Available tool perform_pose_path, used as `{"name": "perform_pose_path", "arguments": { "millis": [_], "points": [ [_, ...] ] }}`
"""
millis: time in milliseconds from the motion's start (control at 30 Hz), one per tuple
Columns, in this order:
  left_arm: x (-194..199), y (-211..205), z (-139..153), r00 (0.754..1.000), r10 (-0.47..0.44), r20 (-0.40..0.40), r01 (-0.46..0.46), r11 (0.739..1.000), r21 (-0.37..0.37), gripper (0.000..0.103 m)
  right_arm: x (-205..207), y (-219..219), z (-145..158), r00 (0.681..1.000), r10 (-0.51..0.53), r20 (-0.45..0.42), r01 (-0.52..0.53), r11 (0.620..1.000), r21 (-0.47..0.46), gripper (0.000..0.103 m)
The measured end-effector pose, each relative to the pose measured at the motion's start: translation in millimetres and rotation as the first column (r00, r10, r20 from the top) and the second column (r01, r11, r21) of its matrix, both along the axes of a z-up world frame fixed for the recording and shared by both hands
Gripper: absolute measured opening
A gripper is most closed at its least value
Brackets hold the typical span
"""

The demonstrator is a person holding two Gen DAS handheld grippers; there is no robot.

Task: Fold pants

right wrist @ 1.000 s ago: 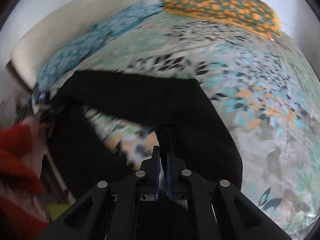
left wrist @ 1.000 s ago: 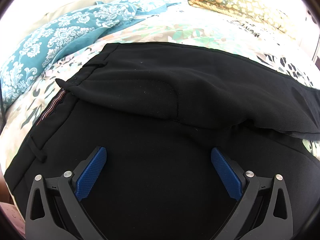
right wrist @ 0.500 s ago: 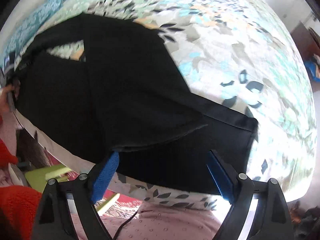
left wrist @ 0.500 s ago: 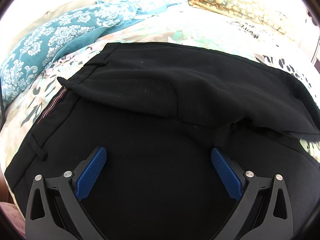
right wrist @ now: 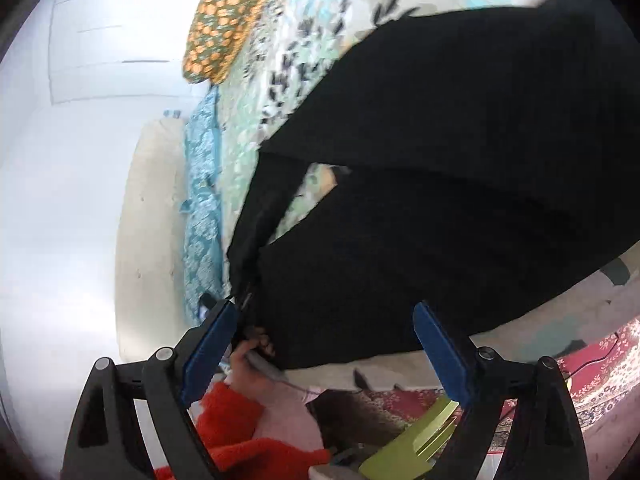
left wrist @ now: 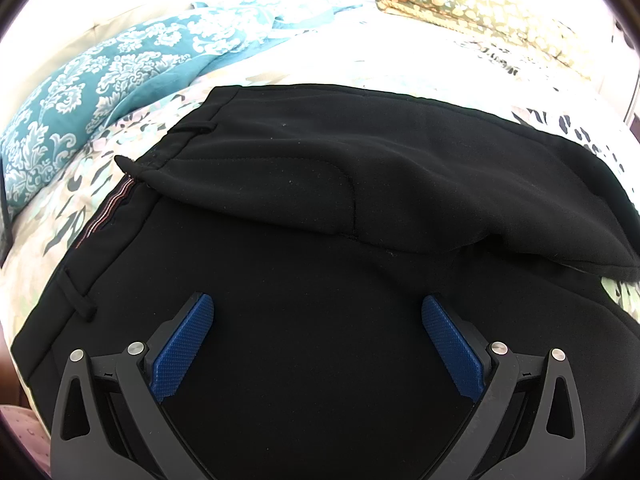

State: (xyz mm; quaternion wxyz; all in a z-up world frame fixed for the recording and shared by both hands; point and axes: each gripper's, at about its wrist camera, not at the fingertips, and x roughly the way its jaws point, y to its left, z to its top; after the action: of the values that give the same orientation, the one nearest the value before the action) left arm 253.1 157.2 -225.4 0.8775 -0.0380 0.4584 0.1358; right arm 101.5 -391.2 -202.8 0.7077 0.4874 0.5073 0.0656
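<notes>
Floral bedding [left wrist: 400,80] covers the bed on which the black pants [left wrist: 320,208] lie, the waistband left of the left gripper [left wrist: 316,312] and one half folded over just ahead of it. Its blue pads [left wrist: 182,348] are spread wide above the cloth, pinching nothing. From the right gripper [right wrist: 320,320], also spread with nothing between its pads, the pants [right wrist: 460,184] lie ahead and to the right; a hand [right wrist: 252,356] in a red sleeve [right wrist: 232,412] sits close below. No writing or label is readable.
</notes>
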Motion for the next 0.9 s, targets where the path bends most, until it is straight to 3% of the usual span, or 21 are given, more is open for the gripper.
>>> {"name": "perform_pose_path", "arguments": {
  "millis": [67,200,300,433,533,567,600,633,667,700,800,900],
  "points": [
    [0,0,0,1.0,0.0,0.001,0.0,1.0,-0.002,0.103,-4,-15,-8,0.993,-0.114,0.016,0.115,0.993,-0.027,0.088],
    [0,-1,-1,1.0,0.0,0.002,0.0,1.0,0.003,0.103,-21,-34,3,0.949,-0.3,0.096,0.308,0.948,-0.076,0.088],
    [-1,-2,-1,1.0,-0.001,0.003,0.001,1.0,0.007,0.103,-27,-40,2,0.919,-0.381,0.101,0.391,0.914,-0.107,0.088],
    [-2,-2,-1,1.0,-0.001,0.004,0.001,1.0,0.003,0.103,-34,-51,-2,0.878,-0.469,0.091,0.476,0.876,-0.076,0.088],
    [-2,-2,-1,1.0,-0.001,0.004,0.001,1.0,0.005,0.103,-31,-49,6,0.886,-0.454,0.094,0.462,0.88,-0.106,0.086],
    [-2,-2,-1,1.0,-0.001,0.003,0.001,1.0,0.005,0.103,-27,-50,5,0.894,-0.439,0.091,0.447,0.886,-0.125,0.082],
    [-2,-2,-1,1.0,-0.001,0.003,0.001,1.0,0.004,0.103,-24,-52,5,0.898,-0.431,0.087,0.439,0.886,-0.146,0.07],
    [-2,-2,-1,1.0,-0.001,0.004,0.001,1.0,0.004,0.103,-23,-53,3,0.897,-0.435,0.072,0.441,0.882,-0.165,0.052],
    [-2,-2,-1,1.0,-0.001,0.004,0.001,1.0,0.004,0.103,-24,-55,0,0.893,-0.447,0.05,0.448,0.875,-0.186,0.042],
    [-2,-2,-1,1.0,-0.001,0.003,0.001,1.0,0.004,0.103,-25,-56,-3,0.89,-0.455,0.031,0.451,0.869,-0.203,0.02],
    [-2,-2,-1,1.0,-0.001,0.003,0.001,1.0,0.003,0.103,-22,-58,1,0.898,-0.437,0.046,0.434,0.864,-0.256,0.018],
    [-1,-1,0,1.0,-0.001,-0.002,0.001,1.0,0.0,0.103,-10,-48,33,0.93,-0.339,0.139,0.366,0.863,-0.347,0.017]
  ]
}}
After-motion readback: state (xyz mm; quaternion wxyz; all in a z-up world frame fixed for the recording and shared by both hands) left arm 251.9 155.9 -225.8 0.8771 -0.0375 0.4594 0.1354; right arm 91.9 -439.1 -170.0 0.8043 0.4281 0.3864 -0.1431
